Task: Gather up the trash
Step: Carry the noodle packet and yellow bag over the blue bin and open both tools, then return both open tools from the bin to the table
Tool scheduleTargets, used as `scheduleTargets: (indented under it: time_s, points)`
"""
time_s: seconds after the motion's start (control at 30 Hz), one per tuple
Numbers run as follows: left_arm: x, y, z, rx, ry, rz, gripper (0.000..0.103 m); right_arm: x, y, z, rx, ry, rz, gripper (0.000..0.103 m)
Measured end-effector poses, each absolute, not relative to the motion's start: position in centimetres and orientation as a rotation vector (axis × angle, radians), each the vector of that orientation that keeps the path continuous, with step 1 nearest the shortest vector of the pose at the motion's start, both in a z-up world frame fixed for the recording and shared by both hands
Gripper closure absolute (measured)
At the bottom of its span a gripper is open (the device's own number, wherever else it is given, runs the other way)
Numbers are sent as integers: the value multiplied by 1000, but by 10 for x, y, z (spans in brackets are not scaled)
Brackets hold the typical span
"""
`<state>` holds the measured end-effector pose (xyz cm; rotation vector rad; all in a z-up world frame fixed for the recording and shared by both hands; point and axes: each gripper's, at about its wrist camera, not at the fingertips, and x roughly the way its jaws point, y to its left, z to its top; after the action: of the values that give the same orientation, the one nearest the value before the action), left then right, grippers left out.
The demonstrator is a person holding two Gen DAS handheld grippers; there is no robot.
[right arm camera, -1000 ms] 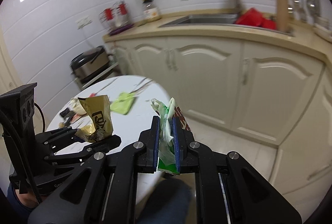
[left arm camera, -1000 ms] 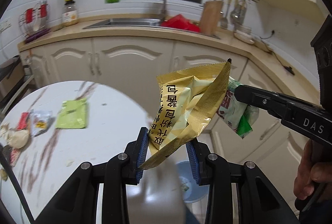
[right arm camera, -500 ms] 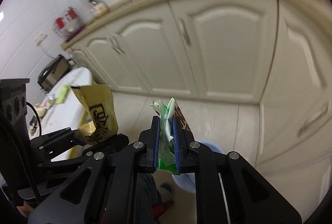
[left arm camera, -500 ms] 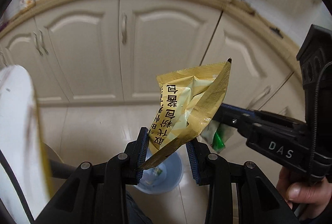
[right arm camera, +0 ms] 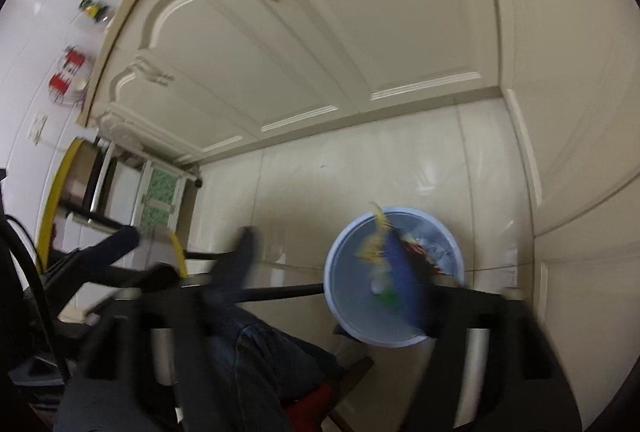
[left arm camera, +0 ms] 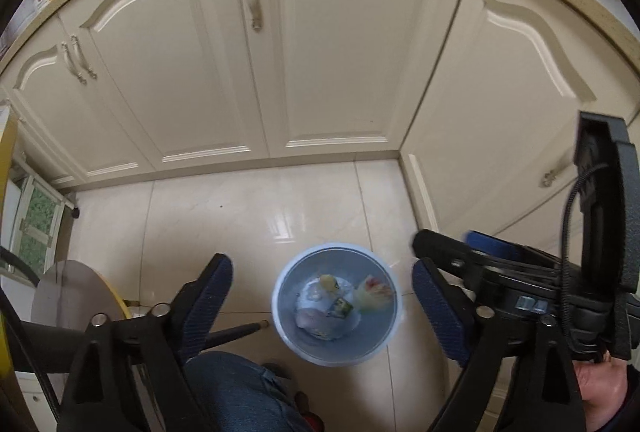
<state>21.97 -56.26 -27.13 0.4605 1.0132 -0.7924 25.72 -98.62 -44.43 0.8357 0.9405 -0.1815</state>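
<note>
Both claws hang over a light blue trash bin (left arm camera: 335,348) standing on the cream tiled floor (left arm camera: 248,208) before the cabinet doors (left arm camera: 332,44). The left claw (left arm camera: 320,308) is spread wide, its jaws having just been opening, with nothing between them. The right claw (right arm camera: 324,272), blurred, has likewise just been opening and grips nothing. A yellow wrapper (right arm camera: 374,242) is dropping into the bin beside a darker, reddish wrapper (right arm camera: 420,252). Scraps lie on the bin's bottom.

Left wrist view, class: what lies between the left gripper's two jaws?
The blue bin on the floor, trash inside it; nothing is held in the left gripper.
</note>
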Motion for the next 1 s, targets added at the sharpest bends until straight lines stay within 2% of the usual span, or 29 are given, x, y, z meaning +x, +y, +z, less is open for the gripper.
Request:
scheduleTargets:
  time_s: [0.07,0.43,0.7,1.0]
  points:
    - [221,-569,-273,467,1007,-772,12,253,-989,-446,850,928,-199,0]
    - [187,-529,-225,412,873,-741,9,247,-983,-402,774,917,-322,0]
    - [138,-446,-149,317,737,-715,4,246,-954,-331,678,832,-332,0]
    - [111,-339,-98,210,629,-606,4,263,-880,-241,533,723,-250,0]
